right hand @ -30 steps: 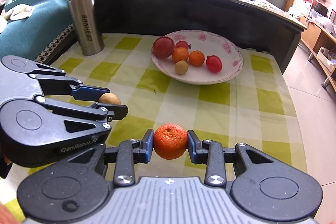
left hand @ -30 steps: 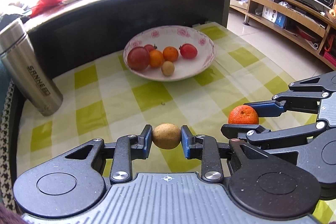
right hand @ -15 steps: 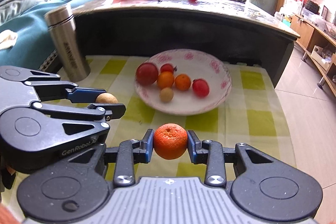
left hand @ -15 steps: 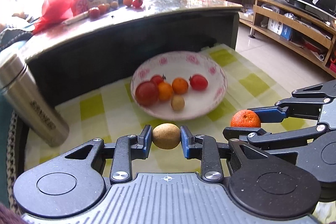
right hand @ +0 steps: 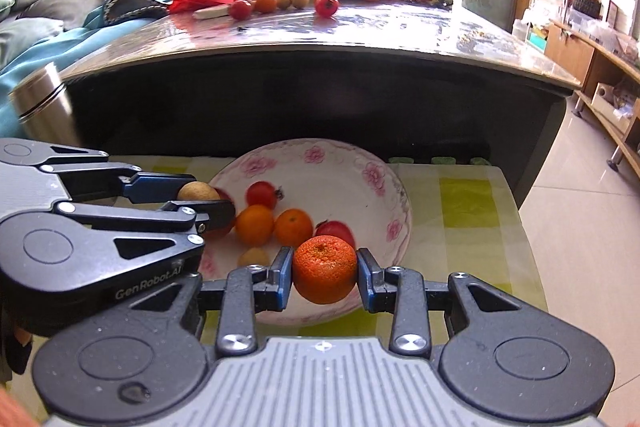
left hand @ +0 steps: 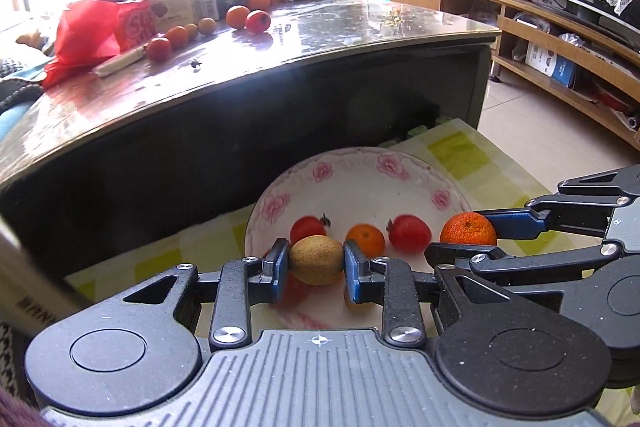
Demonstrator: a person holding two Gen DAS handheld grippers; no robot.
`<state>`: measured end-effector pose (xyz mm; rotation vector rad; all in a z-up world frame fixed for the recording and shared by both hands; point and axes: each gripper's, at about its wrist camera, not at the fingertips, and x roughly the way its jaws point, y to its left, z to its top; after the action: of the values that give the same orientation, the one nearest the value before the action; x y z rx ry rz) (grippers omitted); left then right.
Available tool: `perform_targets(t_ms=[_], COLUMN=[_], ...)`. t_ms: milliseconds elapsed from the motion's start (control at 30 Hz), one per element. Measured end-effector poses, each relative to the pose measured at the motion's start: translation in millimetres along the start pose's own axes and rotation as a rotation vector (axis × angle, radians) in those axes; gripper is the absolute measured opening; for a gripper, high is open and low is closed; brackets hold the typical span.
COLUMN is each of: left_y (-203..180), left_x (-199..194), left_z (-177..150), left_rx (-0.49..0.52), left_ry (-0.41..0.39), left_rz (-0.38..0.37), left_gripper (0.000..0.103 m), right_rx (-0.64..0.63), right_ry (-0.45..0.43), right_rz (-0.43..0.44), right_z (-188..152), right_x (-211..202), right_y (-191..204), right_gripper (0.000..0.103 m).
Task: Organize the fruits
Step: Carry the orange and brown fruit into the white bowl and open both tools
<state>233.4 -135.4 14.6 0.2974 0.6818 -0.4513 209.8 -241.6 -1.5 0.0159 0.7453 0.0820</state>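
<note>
The left gripper held a small brown kiwi fruit tight above the white flowered bowl. The right gripper squeezed a bumpy orange mandarin over its near rim (5 fruits lay inside).

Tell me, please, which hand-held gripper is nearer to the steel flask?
Left. The left hand-held gripper, holding the brown fruit, is on the flask's side of the bowl; the right hand-held gripper, holding the orange, is farther right.
</note>
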Motion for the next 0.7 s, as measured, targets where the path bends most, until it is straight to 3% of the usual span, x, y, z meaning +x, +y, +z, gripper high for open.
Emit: perform_targets(t_ms=[400, 700], left_y=[1, 3], left_x=[29, 34], left_z=[5, 6], left_rx=[0.039, 0.033], left_ry=[0.017, 0.015], left_rz=[0.020, 0.025], left_gripper=[0.035, 0.036], right_rx=[0.041, 0.023], right_ry=[0.006, -0.039], right_rz=[0.013, -0.008], right_z=[4, 4], right_x=[33, 38], right_y=[-15, -14], right_gripper=[0.039, 0.040])
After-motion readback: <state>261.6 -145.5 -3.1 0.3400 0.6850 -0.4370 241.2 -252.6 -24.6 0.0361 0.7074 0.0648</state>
